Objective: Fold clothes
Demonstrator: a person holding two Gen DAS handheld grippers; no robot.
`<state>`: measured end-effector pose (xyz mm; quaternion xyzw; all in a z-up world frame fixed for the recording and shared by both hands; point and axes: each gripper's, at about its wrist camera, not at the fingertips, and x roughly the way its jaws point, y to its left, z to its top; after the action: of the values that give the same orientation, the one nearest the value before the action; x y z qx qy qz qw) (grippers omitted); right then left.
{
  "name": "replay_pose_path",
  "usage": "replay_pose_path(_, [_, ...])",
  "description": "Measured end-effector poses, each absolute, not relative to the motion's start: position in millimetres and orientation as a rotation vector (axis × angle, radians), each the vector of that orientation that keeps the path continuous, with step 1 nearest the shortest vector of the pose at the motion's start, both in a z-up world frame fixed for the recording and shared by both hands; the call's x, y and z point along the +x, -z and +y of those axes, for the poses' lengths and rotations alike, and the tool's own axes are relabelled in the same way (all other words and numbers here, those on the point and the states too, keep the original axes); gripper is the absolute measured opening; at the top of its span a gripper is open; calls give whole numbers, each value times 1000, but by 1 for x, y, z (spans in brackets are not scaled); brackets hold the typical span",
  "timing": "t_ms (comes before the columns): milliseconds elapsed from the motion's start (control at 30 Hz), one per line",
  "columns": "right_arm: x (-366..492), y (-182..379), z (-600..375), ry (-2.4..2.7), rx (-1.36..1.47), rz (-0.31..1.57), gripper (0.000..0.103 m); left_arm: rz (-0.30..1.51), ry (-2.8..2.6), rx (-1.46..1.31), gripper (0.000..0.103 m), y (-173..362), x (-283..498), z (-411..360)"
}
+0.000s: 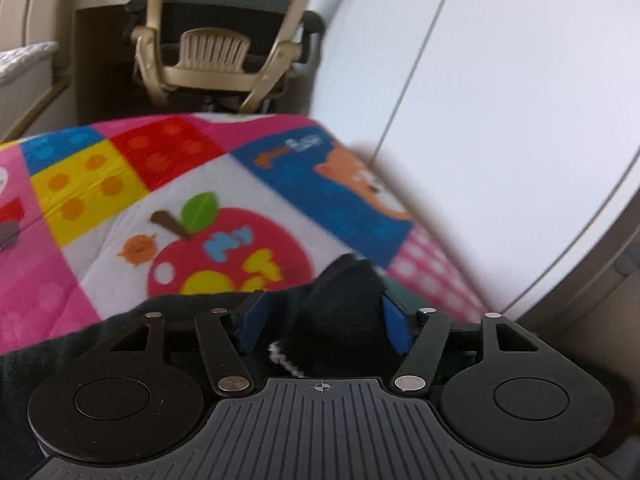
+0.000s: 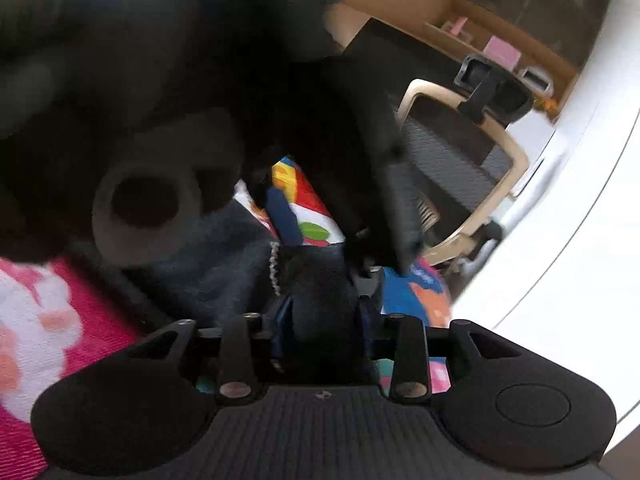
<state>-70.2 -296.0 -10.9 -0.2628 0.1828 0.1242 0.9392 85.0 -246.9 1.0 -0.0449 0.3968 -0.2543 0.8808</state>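
Left gripper (image 1: 324, 316): blue-padded fingers (image 1: 250, 320) clamped on a bunched fold of black fleecy garment with white zigzag stitching (image 1: 340, 312), cloth trailing toward 8 o'clock over a bright patchwork blanket with apple and bear prints (image 1: 168, 200). Blanket edge at 3 o'clock, white wall panel (image 1: 500, 100) beyond; beige mesh office chair (image 1: 216, 52) at 12 o'clock.

Right gripper (image 2: 324, 316): fingers pinched on the same garment (image 2: 320, 300). Blurred left gripper body close at 10 o'clock. Chair (image 2: 460, 152) at 2 o'clock, wall open at 3.
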Motion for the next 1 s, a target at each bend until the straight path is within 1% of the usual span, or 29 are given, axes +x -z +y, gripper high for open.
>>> replay_pose_path(67, [-73, 3, -309, -305, -448, 396, 45, 833, 520, -107, 72, 4, 88, -239])
replay_pose_path(167, [-75, -10, -332, -390, -270, 442, 56, 825, 493, -109, 73, 8, 91, -230])
replay_pose_path(233, [-70, -19, -353, -441, -87, 477, 60, 823, 481, -120, 73, 8, 92, -223])
replay_pose_path(333, [-56, -22, -386, -473, 205, 528, 62, 821, 464, -138, 74, 8, 92, -212])
replay_pose_path(433, [-35, -9, -411, -431, 448, 579, 65, 821, 460, -153, 74, 8, 94, -205])
replay_pose_path(533, [-17, 16, -420, -422, 586, 649, 68, 819, 458, -158, 74, 9, 94, -204])
replay_pose_path(600, [-13, 29, -418, -455, 672, 701, 68, 818, 454, -159, 74, 9, 93, -204])
replay_pose_path(633, [-12, 33, -415, -460, 689, 714, 63, 818, 452, -159, 74, 9, 93, -205])
replay_pose_path(667, [-11, 36, -412, -465, 705, 726, 51, 817, 450, -159, 74, 9, 93, -205])
replay_pose_path(700, [-12, 36, -407, -461, 693, 727, 47, 817, 448, -159, 73, 9, 93, -205])
replay_pose_path(733, [-15, 31, -404, -451, 652, 709, 35, 816, 446, -160, 73, 9, 93, -205])
replay_pose_path(767, [-17, 25, -403, -445, 614, 693, 30, 815, 446, -164, 73, 9, 92, -204])
replay_pose_path(867, [-23, 9, -397, -425, 487, 659, 27, 806, 457, -179, 81, 4, 88, -201])
replay_pose_path(1000, [-40, -12, -358, -358, 80, 579, 27, 769, 460, -191, 90, -8, 83, -198])
